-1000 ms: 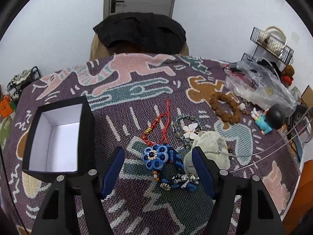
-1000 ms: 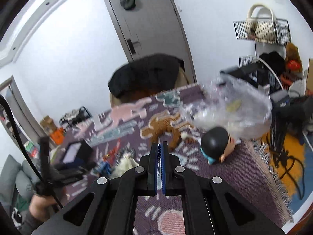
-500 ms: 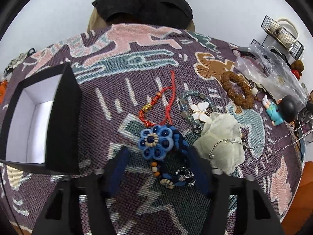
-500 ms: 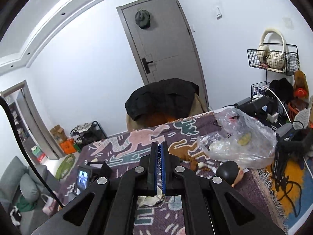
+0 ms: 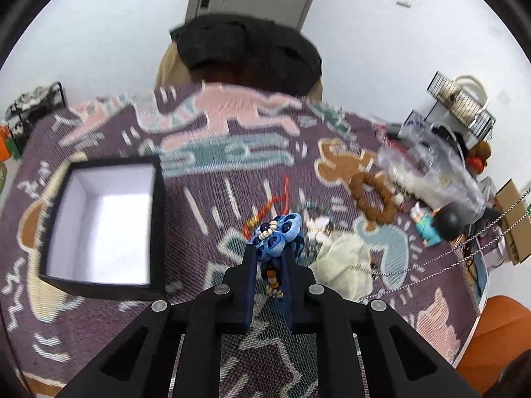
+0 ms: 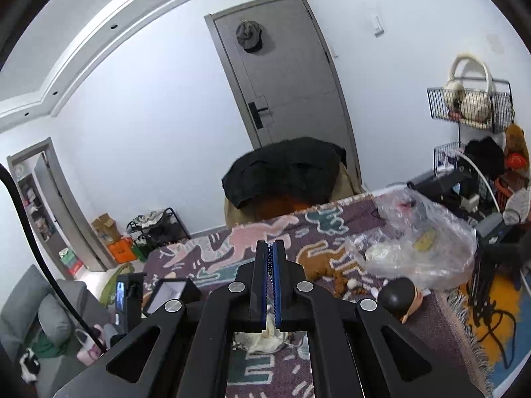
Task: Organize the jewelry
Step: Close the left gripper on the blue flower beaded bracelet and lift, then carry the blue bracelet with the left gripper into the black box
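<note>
My left gripper [image 5: 270,252] is shut on a blue flower bracelet [image 5: 277,232] and holds it above the patterned cloth [image 5: 232,152]. An open black box with a white inside [image 5: 103,229] stands to its left. A red cord bracelet [image 5: 272,204], a brown bead bracelet [image 5: 373,197] and a pale cloth pouch [image 5: 345,262] lie on the cloth to the right. My right gripper [image 6: 272,248] is shut on a thin silver chain [image 6: 272,265], held high above the table; the chain [image 5: 448,258] runs across the left wrist view.
A clear plastic bag [image 5: 428,165] and a small doll figure [image 5: 438,225] lie at the table's right edge. A chair with a black jacket [image 5: 245,53] stands behind the table. The box also shows in the right wrist view [image 6: 169,293].
My left gripper has closed on the blue flower bracelet and lifted it off the cloth. My right gripper has risen higher with the chain.
</note>
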A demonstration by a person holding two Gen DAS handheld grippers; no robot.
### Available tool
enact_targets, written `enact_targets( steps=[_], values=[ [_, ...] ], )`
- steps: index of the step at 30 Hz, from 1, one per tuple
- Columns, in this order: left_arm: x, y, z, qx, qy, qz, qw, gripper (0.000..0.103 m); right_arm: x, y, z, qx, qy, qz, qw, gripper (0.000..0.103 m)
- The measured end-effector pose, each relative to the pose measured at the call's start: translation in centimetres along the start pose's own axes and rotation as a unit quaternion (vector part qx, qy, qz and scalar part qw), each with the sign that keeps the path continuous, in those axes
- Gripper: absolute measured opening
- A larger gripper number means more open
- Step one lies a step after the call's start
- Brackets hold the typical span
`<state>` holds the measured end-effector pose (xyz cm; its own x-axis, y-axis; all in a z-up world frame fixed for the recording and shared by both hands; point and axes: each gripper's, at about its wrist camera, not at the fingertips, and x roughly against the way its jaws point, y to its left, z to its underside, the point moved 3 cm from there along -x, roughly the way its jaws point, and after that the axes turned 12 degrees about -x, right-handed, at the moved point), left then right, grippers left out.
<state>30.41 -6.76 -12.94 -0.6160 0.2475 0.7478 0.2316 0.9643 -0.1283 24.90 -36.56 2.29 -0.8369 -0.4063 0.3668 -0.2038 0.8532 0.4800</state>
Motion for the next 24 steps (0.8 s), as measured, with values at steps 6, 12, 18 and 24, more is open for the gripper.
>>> enact_targets(
  steps=[6,12,18,24],
  values=[
    [3.8,0.1,-1.3,-0.011,-0.04,-0.015,0.999,0.015,2.3,4.2,-2.6,0.038,-0.035,-0.018,0.999,0.003],
    [6.9,1.0,-1.6,-0.008,-0.068,-0.021,0.9975,0.015,3.8,9.0,-3.7,0.081,-0.053,-0.04,0.994,0.003],
    [9.6,2.6,-1.5,-0.002,-0.086,-0.036,0.9956,0.015,4.8,13.0,-4.1,0.117,-0.063,-0.06,0.989,0.003],
    [11.5,4.6,-1.4,0.008,-0.097,-0.055,0.9938,0.015,5.2,16.3,-4.6,0.146,-0.075,-0.07,0.984,0.003]
  ],
)
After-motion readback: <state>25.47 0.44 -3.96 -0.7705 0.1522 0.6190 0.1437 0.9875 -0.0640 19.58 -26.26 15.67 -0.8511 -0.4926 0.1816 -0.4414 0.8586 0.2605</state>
